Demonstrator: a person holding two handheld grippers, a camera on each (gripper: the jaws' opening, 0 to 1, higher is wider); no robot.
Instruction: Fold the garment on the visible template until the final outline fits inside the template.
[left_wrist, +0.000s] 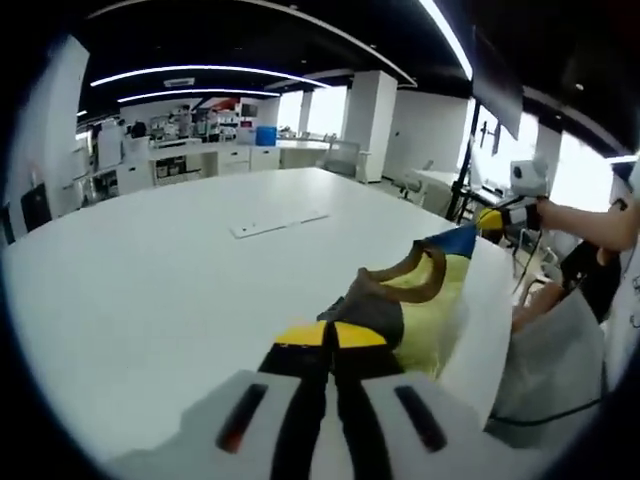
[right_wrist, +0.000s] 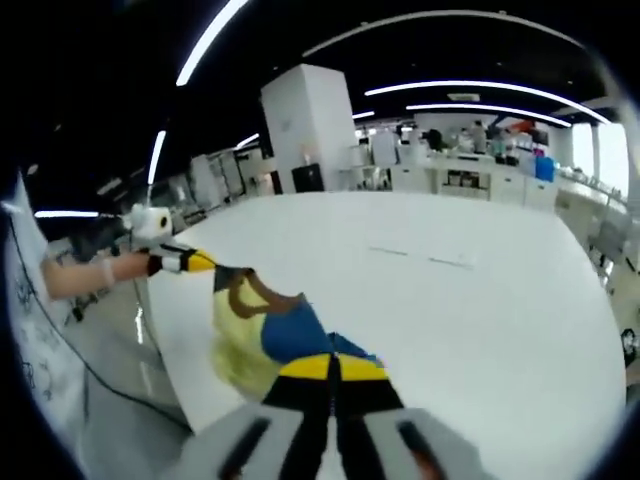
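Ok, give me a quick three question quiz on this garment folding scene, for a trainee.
1. True or false: the left gripper is shut on the yellow garment.
2. Which surface lies under the garment? A) white table B) wooden bench C) grey floor
3. Fill in: the right gripper grips the garment at its ____ part.

Key: 1 true; 2 A; 3 blue.

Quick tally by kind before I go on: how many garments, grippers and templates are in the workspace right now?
Garments: 1, the yellow, blue and brown garment, held up between both grippers.
Grippers: 2, left gripper and right gripper, each shut on the garment.
Templates: 1, the thin flat template lying on the white table.
Total: 4
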